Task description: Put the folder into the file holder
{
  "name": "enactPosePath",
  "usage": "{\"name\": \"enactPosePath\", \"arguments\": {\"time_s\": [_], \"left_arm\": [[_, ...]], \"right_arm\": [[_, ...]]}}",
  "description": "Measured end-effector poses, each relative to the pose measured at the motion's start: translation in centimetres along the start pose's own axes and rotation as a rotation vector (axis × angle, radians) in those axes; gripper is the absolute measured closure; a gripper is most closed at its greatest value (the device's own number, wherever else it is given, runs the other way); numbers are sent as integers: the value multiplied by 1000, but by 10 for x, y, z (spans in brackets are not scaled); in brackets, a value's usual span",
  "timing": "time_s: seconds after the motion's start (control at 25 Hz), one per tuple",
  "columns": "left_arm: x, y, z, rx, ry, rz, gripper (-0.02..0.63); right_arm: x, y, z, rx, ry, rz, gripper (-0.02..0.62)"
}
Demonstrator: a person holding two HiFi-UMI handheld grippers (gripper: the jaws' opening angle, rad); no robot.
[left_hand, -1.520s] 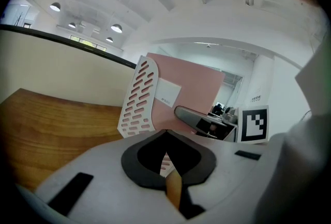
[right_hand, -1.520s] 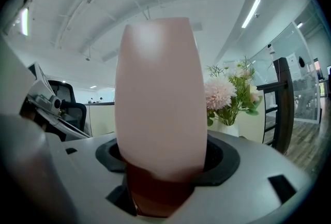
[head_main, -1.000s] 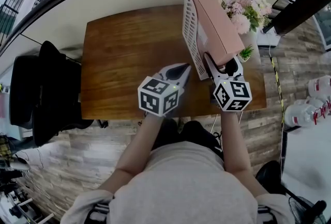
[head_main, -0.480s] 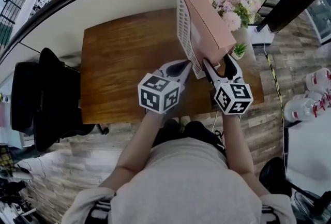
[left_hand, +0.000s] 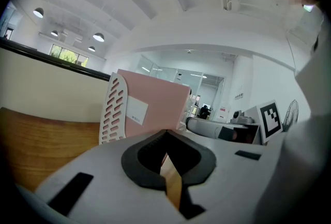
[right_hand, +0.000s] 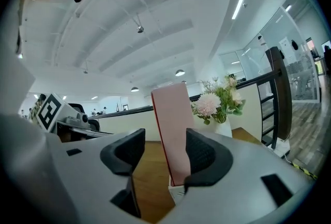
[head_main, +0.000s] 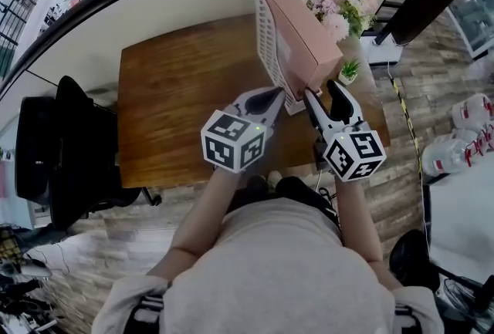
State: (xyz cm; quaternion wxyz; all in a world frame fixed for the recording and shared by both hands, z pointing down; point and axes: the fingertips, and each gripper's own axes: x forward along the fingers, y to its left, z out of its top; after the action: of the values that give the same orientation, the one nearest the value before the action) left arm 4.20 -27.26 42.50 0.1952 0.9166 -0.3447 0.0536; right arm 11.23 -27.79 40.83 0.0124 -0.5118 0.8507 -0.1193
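Progress: folder (head_main: pixel 301 32) stands in file holder (head_main: pixel 266 35), seemingly nearly seated | right gripper (head_main: pixel 323 91) jaws closing around its near edge | left gripper (head_main: pixel 274 95) jaws together, empty | remaining: final nudge, release.

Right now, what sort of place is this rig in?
Probably an open-plan office: a wooden desk, a black office chair beside it, a pink folder by a white file holder, and glass partitions behind.

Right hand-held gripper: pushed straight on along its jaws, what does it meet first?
The folder: its edge stands between the closing jaws of the right hand-held gripper, upright in the file holder.
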Motion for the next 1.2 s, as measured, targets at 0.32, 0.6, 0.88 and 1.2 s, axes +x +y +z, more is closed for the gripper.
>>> {"name": "enactPosePath", "arguments": {"time_s": [0.32,0.6,0.88,1.2], "left_arm": [[-5,-13,11,11,-64,-39,593],[-12,-15,11,1,-83,-49,594],[-16,-22,6,99,-56,-38,594],[-15,-18,-10,74,-42,3,594]], "right_arm": [[-9,32,11,-6,-21,102,492],[-17,40,5,9,-22,103,568],[-18,44,-2,45,-8,113,586],[-16,44,-15,34,25,103,586]]}}
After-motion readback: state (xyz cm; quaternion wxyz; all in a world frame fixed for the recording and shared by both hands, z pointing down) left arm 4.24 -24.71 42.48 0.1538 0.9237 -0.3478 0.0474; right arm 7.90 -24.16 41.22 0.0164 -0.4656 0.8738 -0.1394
